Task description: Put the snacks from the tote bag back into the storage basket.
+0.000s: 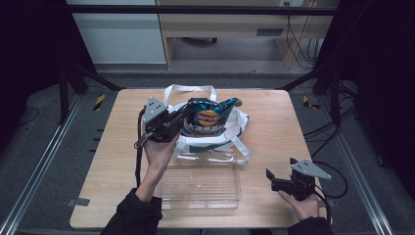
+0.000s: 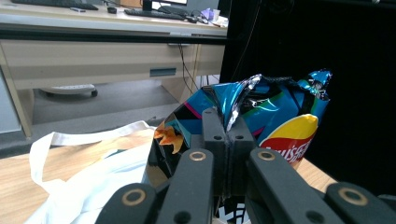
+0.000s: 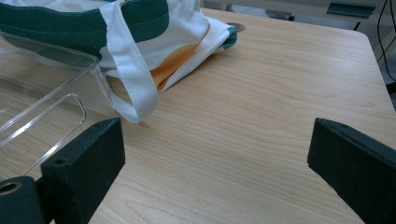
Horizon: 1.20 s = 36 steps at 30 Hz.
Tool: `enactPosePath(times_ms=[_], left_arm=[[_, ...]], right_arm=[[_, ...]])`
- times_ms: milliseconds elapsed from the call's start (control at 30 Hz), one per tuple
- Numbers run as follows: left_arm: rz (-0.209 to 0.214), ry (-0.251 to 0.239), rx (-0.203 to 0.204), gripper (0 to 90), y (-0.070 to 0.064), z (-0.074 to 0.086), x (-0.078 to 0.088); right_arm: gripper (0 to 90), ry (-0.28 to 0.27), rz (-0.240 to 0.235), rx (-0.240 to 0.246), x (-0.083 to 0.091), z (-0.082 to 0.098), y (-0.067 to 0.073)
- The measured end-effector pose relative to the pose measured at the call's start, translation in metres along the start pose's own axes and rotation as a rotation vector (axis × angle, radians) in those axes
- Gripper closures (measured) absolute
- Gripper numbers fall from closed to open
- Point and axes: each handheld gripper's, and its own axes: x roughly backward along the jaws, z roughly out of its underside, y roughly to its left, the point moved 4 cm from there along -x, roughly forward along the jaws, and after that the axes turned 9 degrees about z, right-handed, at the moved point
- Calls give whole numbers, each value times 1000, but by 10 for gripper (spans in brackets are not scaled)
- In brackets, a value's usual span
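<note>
A blue chip bag [image 1: 208, 117] with a red and yellow logo hangs above the white tote bag [image 1: 232, 128] at the middle of the table. My left gripper [image 1: 180, 119] is shut on the bag's crimped top edge. In the left gripper view both jaws pinch the foil of the chip bag [image 2: 275, 116], and my left gripper [image 2: 228, 140] holds it upright over the tote bag [image 2: 93, 186]. My right gripper [image 1: 270, 178] rests at the table's front right, open, nothing between its jaws. In the right gripper view my right gripper [image 3: 215, 154] faces bare wood beside the tote bag [image 3: 154, 42].
A clear plastic bin [image 1: 203, 181] stands at the front middle of the table, just before the tote; its corner [image 3: 51, 88] lies left of my right jaws. The tote's white straps [image 1: 188, 89] trail toward the far edge. A desk stands beyond the table.
</note>
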Motion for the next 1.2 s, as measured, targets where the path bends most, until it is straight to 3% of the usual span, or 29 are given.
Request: enactPosePath(times_ms=[800,1200], left_arm=[[40,-40,-9,892,-13,-12,26],[77,-61,-5,892,-22,-10,42]], right_arm=[[46,-2,2,2,1,0,1],[46,-2,4,3,2,0,1]])
